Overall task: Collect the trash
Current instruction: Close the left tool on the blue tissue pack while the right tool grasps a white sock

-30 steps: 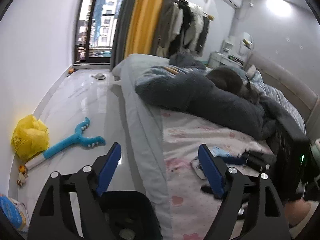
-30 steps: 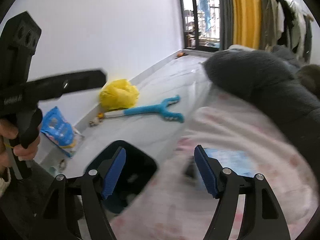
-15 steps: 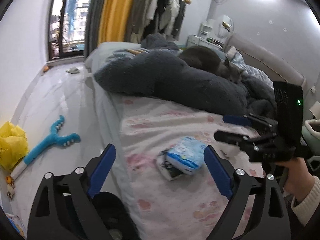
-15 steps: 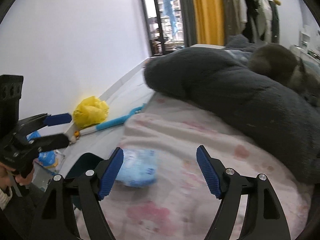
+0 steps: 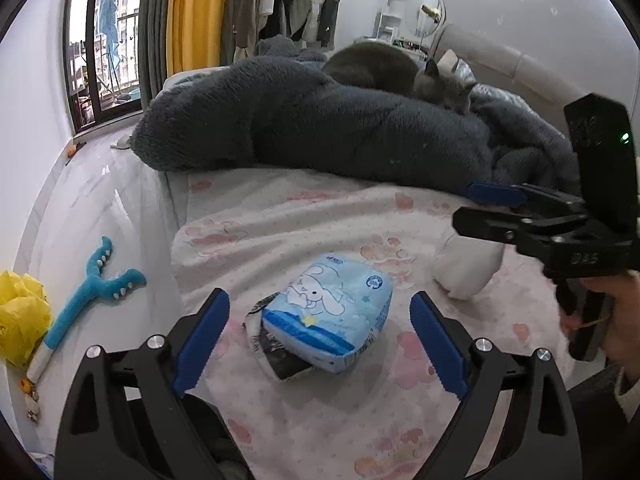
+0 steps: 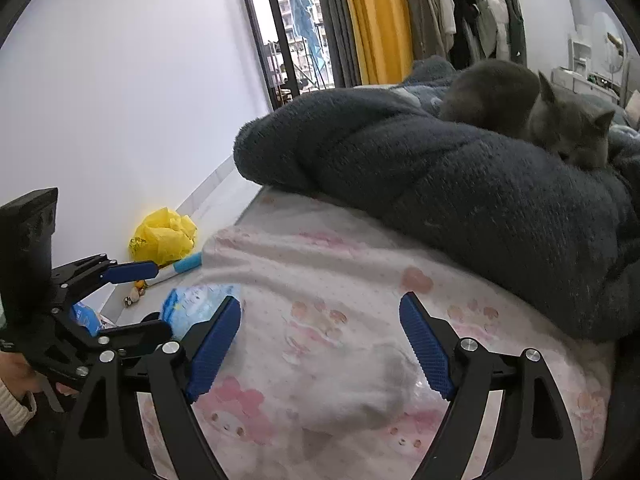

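Observation:
A light blue tissue pack [image 5: 328, 312] with a cartoon print lies on the pink-patterned bed sheet [image 5: 304, 216], on top of a dark wrapper [image 5: 282, 360]. My left gripper [image 5: 319, 298] hovers just short of it. Its jaws are opening and the pack shows between the fingers, untouched. A white crumpled wad [image 6: 360, 384] lies further right on the sheet. My right gripper [image 6: 320, 302] hangs over it with opening jaws, pads clear of it. The left wrist view shows the wad [image 5: 466, 268] below the right gripper [image 5: 480, 204]. The right wrist view shows the pack [image 6: 196, 304] beside the left gripper [image 6: 152, 300].
A grey cat [image 6: 568, 128] rests on a dark fluffy blanket [image 5: 320, 128] across the back of the bed. On the floor to the left lie a yellow bag [image 5: 20, 316] and a blue toy [image 5: 92, 284]. The bed edge drops off at the left.
Both views have swung from the floor and a black bin onto the bed. Both pairs of jaws stand wider. The blue pack now sits between the left fingers, the white wad under the right.

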Action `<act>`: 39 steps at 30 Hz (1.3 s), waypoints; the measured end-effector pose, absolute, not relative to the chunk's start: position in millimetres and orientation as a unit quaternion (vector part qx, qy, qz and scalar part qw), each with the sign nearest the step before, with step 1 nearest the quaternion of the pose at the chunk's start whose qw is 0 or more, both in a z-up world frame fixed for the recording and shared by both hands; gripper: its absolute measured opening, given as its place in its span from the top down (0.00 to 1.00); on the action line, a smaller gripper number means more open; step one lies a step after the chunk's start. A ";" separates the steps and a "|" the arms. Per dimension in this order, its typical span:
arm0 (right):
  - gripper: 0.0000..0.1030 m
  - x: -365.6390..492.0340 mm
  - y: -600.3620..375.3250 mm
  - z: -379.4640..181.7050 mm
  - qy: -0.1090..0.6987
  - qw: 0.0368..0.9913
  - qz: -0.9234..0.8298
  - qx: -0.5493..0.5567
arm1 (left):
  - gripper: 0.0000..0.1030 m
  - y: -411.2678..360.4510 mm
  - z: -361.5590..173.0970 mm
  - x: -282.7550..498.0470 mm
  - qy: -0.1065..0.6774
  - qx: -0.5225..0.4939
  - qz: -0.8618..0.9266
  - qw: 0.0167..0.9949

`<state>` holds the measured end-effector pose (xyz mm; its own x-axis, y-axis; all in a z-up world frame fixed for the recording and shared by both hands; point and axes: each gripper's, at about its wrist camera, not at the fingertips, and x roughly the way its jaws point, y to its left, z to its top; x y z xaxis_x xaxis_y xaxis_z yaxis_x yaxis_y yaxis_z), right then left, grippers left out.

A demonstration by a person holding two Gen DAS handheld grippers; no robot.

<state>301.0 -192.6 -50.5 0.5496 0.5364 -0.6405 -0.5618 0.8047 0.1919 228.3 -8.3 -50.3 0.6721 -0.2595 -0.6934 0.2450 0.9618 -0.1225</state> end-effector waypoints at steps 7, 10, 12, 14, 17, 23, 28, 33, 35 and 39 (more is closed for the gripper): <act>0.20 295.1 -201.8 -57.2 0.369 0.870 0.326 -0.021 | 0.09 -23.4 -66.2 238.6 0.397 0.005 -0.133 0.908; 0.20 293.7 -200.5 -61.3 0.375 0.868 0.325 -0.030 | 0.09 -26.9 -71.5 241.6 0.404 0.011 -0.124 0.906; 0.20 294.5 -201.7 -63.4 0.378 0.867 0.324 -0.031 | 0.10 -28.7 -72.9 243.3 0.405 0.009 -0.122 0.906; 0.20 294.7 -204.2 -64.8 0.380 0.866 0.322 -0.032 | 0.10 -30.4 -74.1 245.1 0.406 0.008 -0.118 0.906; 0.20 294.8 -208.3 -67.3 0.385 0.866 0.318 -0.033 | 0.13 -33.1 -75.7 247.9 0.409 0.011 -0.112 0.906; 0.27 292.5 -213.4 -74.5 0.396 0.863 0.312 -0.042 | 0.20 -33.4 -80.3 252.6 0.417 0.006 -0.100 0.903; 0.37 290.5 -212.3 -83.5 0.407 0.860 0.300 -0.074 | 0.25 -31.1 -77.8 253.9 0.411 -0.008 -0.093 0.907; 0.53 284.9 -214.9 -79.3 0.399 0.865 0.290 -0.088 | 0.28 -29.3 -67.2 250.8 0.387 -0.025 -0.094 0.917; 0.58 285.6 -214.0 -76.6 0.398 0.866 0.288 -0.089 | 0.29 -28.8 -62.6 248.2 0.378 -0.031 -0.096 0.920; 0.64 282.2 -209.4 -72.0 0.396 0.869 0.282 -0.096 | 0.33 -29.8 -58.5 244.4 0.369 -0.031 -0.097 0.924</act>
<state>282.2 -209.4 -72.0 0.5283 0.4138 -0.7414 -0.5653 0.8229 0.0565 244.4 -29.8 -58.5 0.7089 -0.2028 -0.6755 0.1571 0.9791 -0.1290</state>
